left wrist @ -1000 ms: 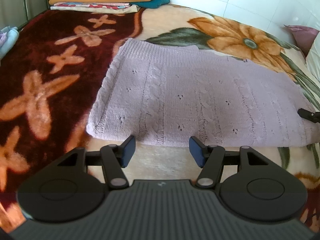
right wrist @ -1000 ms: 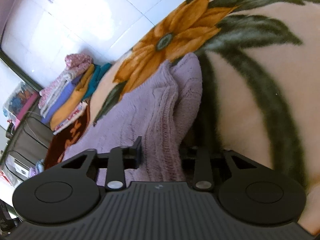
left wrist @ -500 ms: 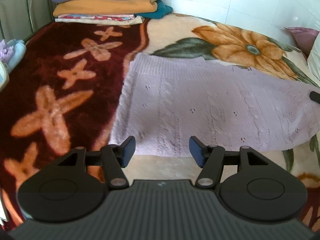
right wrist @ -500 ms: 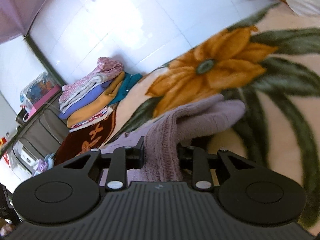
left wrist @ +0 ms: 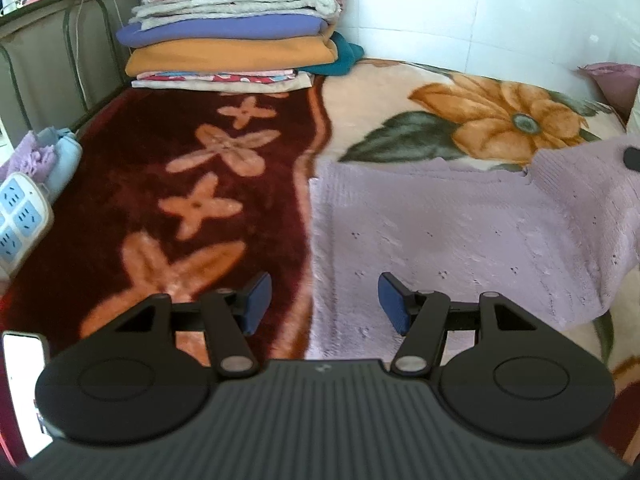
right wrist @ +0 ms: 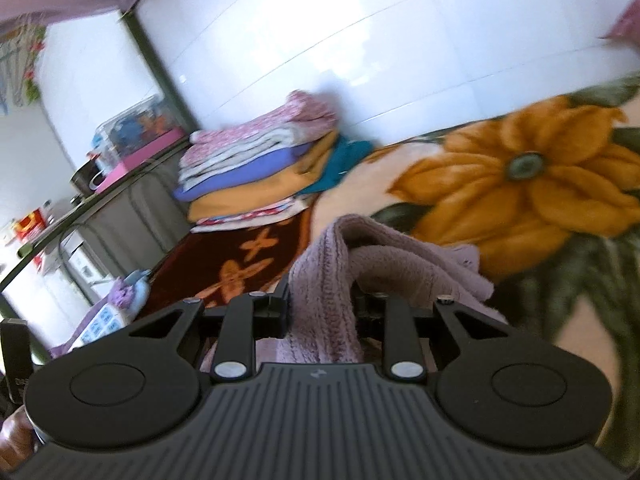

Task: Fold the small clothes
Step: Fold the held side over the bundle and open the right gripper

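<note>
A lilac knitted garment (left wrist: 452, 236) lies on the flowered blanket (left wrist: 400, 92), its left part flat. Its right end is lifted off the bed. My left gripper (left wrist: 324, 304) is open and empty, hovering over the garment's near left edge. My right gripper (right wrist: 320, 304) is shut on a bunched fold of the lilac garment (right wrist: 324, 280) and holds it up above the blanket. A tip of the right gripper shows at the far right of the left wrist view (left wrist: 632, 158).
A stack of folded clothes (left wrist: 236, 36) sits at the far end of the bed against the white tiled wall; it also shows in the right wrist view (right wrist: 260, 168). A white power strip (left wrist: 20, 220) and a blue cloth (left wrist: 60, 156) lie at the left edge. A metal bed rail (left wrist: 48, 60) runs along the left.
My right gripper has raised the garment's right end and swung left toward the clothes stack. My left gripper has pulled back and shifted left, still open.
</note>
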`<state>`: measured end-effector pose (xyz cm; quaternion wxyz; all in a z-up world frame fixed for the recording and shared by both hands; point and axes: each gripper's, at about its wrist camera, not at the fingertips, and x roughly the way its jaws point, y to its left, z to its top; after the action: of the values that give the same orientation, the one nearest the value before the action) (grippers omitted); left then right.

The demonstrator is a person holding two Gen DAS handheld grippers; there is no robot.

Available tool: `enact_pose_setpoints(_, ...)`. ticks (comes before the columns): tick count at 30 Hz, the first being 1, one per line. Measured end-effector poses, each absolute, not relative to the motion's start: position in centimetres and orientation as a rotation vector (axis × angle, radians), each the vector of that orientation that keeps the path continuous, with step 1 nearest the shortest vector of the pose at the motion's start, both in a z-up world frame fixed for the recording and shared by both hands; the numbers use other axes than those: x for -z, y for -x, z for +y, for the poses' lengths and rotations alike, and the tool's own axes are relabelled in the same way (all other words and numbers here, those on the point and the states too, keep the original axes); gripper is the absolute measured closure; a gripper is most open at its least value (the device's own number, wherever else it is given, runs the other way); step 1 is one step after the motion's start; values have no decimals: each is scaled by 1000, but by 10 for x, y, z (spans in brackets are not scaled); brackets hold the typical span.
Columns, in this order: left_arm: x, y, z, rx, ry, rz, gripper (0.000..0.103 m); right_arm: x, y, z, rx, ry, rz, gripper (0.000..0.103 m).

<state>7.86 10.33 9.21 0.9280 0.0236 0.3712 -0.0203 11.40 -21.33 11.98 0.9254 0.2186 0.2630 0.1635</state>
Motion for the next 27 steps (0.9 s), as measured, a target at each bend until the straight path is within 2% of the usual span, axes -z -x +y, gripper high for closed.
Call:
enact_pose_setpoints(7,-101,-82,122,31,-45,740,42,-117,-151,-129,-460,-338,657,75)
enact_pose_setpoints(14,-101,-88,143,22,-1,721,41,-63,-180,-44,-491,-211,815,74)
enact_pose_setpoints(16,-98,-90,146,22,9,725,41,-49,-185,-31,-484,-204,848,68)
enact_pose_setpoints(18,-95,-91,149,28,16,729,41,-45,-180,-22,-497,-206,826,55)
enact_pose_setpoints(20,-92,-92,150,35,17,731,41,-49,-175,-16,-507,-204,808,49)
enact_pose_setpoints(27,-92,-99,152,71,60,705,41,-74,-145,-53,-536,-305,745,48)
